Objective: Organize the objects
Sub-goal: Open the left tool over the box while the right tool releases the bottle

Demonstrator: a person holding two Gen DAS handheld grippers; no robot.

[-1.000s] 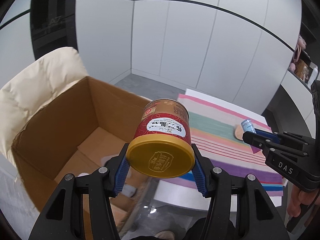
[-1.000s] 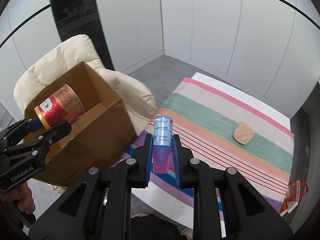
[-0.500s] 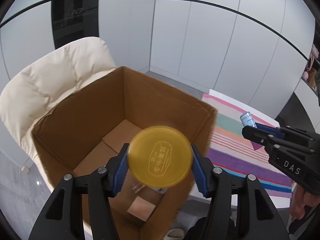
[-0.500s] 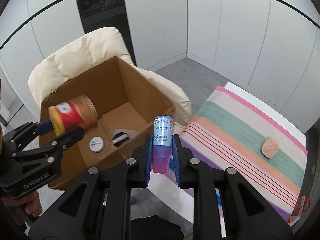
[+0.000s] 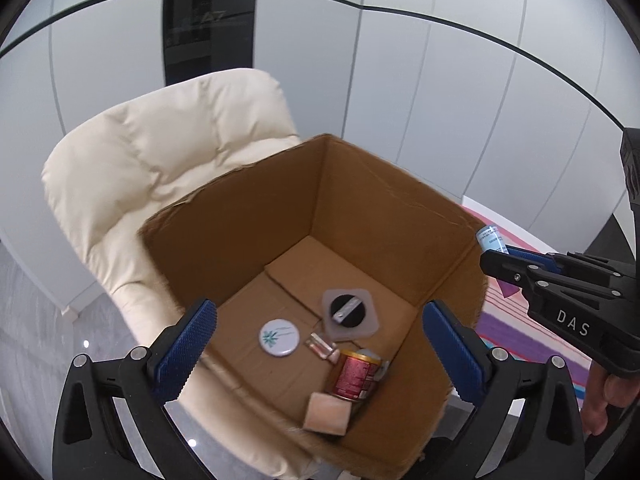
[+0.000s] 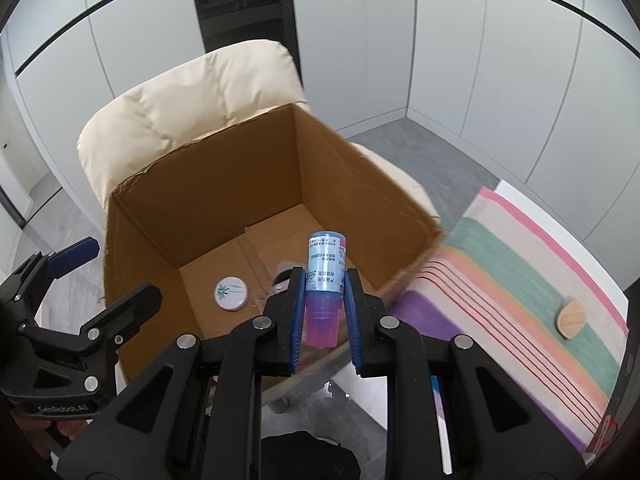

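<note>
Your left tongs (image 5: 316, 344) are opening wide at the bottom of the left wrist frame, with nothing between the blue pads. The red can (image 5: 354, 376) is lying on the floor of the cardboard box (image 5: 360, 200), lower centre of that frame, well below the tongs and beside a small tan block (image 5: 326, 414). A white round lid (image 5: 279, 337) and a black-centred disc (image 5: 350, 314) are resting nearer the middle of the box floor.

Your right tongs (image 6: 323, 320) are clamping the blue bottle (image 6: 325, 268) by its pink cap end, centre of the right wrist frame, hovering over the box's near right rim. The far half of the box floor is lying bare. A wooden leaf-shaped piece (image 6: 572, 317) is sitting on the striped cloth (image 6: 520, 264) on the bench, right side.
</note>
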